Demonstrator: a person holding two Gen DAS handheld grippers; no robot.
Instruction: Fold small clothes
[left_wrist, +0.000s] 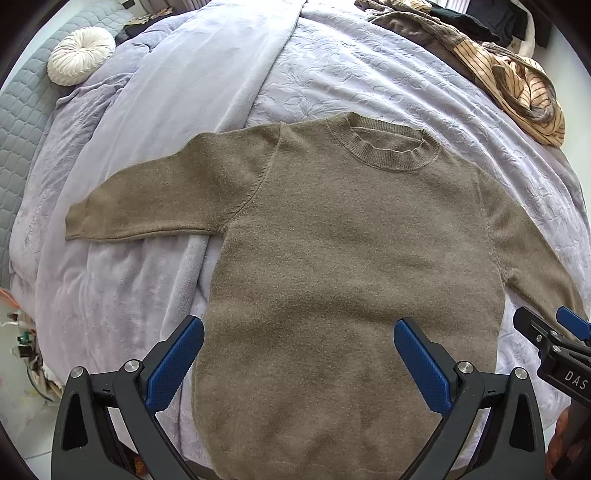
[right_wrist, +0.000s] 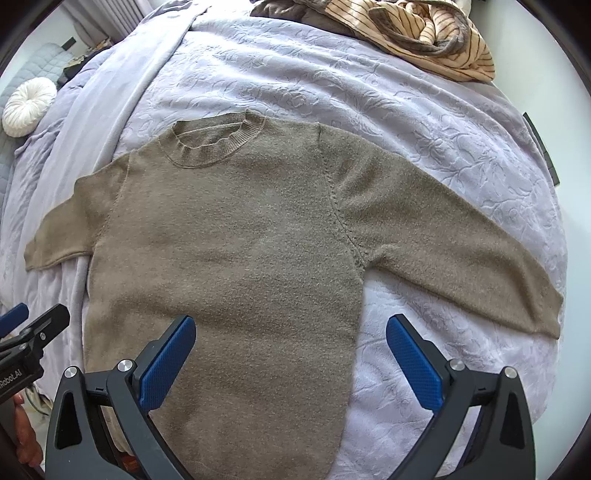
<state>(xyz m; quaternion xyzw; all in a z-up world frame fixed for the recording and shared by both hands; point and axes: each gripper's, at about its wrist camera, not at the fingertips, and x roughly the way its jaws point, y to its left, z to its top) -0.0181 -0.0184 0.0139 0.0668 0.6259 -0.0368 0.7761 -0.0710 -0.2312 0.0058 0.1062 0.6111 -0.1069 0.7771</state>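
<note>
The left claw (left_wrist: 299, 354) has its two blue pads (left_wrist: 173, 363) wide apart and holds nothing. It hangs over the bottom part of the soft brown knitted sweater (left_wrist: 332, 258). The right claw (right_wrist: 290, 350) is wide apart too, and empty. It hangs over the sweater's right side edge, with one pad above the knit and the other above the bed.

The sweater lies flat, face up, on the pale purple flowered bedspread (left_wrist: 369, 74). Its round ribbed collar (left_wrist: 388, 151) points away from the claws. The left sleeve (left_wrist: 155, 199) and the right sleeve (right_wrist: 461, 243) stick out to the sides. No fold looks made yet, so this seems to be the start.

I think a good first move is to fold a sleeve in. Each claw should come down near a sleeve end and pinch both layers of knit, but not the bedspread under it. Lift only a little, then carry the sleeve across the chest and lay it flat. Go slow, because the soft knit can stretch or bunch up.

Farther off, a tan striped heap of clothes (left_wrist: 524, 92) sits at the bed's far corner, and a round white pleated cushion (left_wrist: 79, 55) lies at the other side. Both are well apart from the sweater.
</note>
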